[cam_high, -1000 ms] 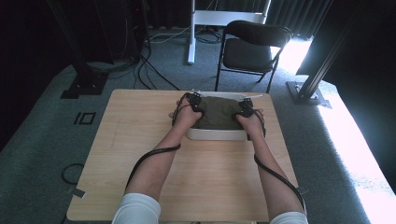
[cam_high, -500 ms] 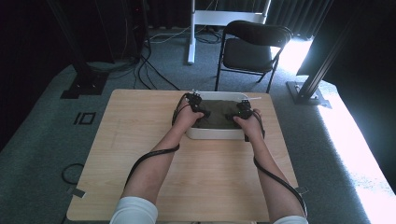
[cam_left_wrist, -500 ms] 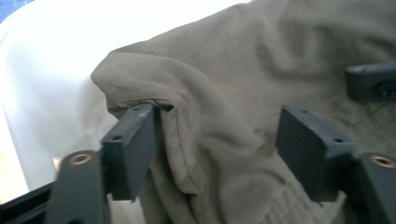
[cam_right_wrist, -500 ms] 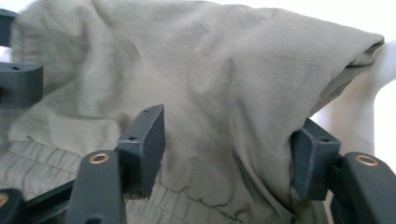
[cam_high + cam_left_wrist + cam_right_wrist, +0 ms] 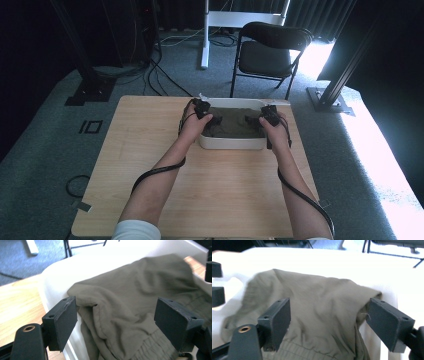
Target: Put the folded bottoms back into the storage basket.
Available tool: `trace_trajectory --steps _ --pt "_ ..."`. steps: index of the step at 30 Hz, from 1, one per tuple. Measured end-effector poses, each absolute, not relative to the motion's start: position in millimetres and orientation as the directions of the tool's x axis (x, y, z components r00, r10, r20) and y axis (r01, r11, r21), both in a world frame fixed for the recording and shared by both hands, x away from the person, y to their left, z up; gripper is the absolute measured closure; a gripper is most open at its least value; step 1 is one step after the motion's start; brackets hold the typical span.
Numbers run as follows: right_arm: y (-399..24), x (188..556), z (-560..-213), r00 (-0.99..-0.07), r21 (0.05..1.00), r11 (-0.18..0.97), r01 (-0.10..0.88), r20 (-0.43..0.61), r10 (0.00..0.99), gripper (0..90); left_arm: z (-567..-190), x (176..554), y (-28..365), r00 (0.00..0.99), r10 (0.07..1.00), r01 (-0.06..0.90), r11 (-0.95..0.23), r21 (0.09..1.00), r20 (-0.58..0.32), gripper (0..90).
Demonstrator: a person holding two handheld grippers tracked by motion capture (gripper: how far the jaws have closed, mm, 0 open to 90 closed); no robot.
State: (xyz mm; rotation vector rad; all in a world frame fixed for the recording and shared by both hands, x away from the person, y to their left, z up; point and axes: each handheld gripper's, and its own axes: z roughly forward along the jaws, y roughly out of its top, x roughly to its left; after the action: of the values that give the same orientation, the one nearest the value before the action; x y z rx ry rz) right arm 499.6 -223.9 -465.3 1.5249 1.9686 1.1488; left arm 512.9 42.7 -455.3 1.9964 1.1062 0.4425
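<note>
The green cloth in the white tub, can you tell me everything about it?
The green cloth is a soft, olive-green garment, crumpled and wrinkled, with a gathered elastic band along one edge and stitched seams. It lies loosely bunched inside the white tub on the wooden table, covering most of the tub's inside and lapping against its walls. Nothing grips it: the fingers of both grippers stand wide open just above it.

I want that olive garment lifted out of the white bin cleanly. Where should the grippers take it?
Probably the olive garment by its raised folds at each end, coming from above: it lies crumpled inside the white bin, whose walls block side approaches.
</note>
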Motion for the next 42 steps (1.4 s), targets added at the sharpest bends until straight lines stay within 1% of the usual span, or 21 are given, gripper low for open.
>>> trace_trajectory --steps 3,6,8,10,12,18,22,26,32,42 --pt "-225.8 494.7 -461.8 -0.363 0.799 0.112 0.591 0.14 0.921 17.0 -451.3 507.3 44.7 0.554 0.83 0.521 -0.287 0.804 -0.063 19.4" --pt "-227.8 491.4 -460.8 -0.366 0.804 0.121 0.582 0.127 0.922 17.0 -448.1 500.6 46.5 0.555 0.829 0.498 -0.266 0.825 -0.068 17.9" --pt "-229.1 489.0 -460.5 -0.373 0.81 0.121 0.574 0.127 0.919 17.0 -447.8 498.8 47.1 0.562 0.825 0.492 -0.272 0.827 -0.063 17.9" --pt "-230.0 486.6 -460.3 -0.384 0.815 0.126 0.566 0.126 0.915 16.9 -448.3 491.4 48.0 0.579 0.814 0.467 -0.297 0.833 -0.034 17.9" --pt "-231.0 484.1 -460.8 -0.396 0.815 0.133 0.564 0.125 0.91 14.0 -449.6 487.8 48.6 0.595 0.803 0.464 -0.308 0.831 -0.034 17.9" --pt "-233.9 474.6 -459.4 -0.417 0.835 0.128 0.536 0.13 0.9 14.3 -452.0 474.9 50.9 0.617 0.787 0.442 -0.317 0.839 -0.028 17.9" --pt "-234.3 467.5 -457.5 -0.437 0.84 0.137 0.525 0.127 0.891 14.3 -450.7 466.8 52.2 0.622 0.782 0.443 -0.308 0.842 -0.042 17.9" --pt "-233.2 460.1 -455.6 -0.457 0.845 0.144 0.515 0.128 0.88 14.3 -450.1 460.3 53.6 0.628 0.777 0.43 -0.314 0.847 -0.03 17.8" --pt "-230.9 441.5 -452.3 -0.5 0.853 0.167 0.495 0.122 0.858 14.3 -451.6 445.8 59.3 0.633 0.773 0.429 -0.307 0.85 -0.04 16.6" --pt "-240.1 418.5 -454.4 -0.499 0.861 0.169 0.48 0.109 0.86 14.3 -457.7 425.8 63.6 0.65 0.759 0.41 -0.316 0.856 -0.032 16.5"
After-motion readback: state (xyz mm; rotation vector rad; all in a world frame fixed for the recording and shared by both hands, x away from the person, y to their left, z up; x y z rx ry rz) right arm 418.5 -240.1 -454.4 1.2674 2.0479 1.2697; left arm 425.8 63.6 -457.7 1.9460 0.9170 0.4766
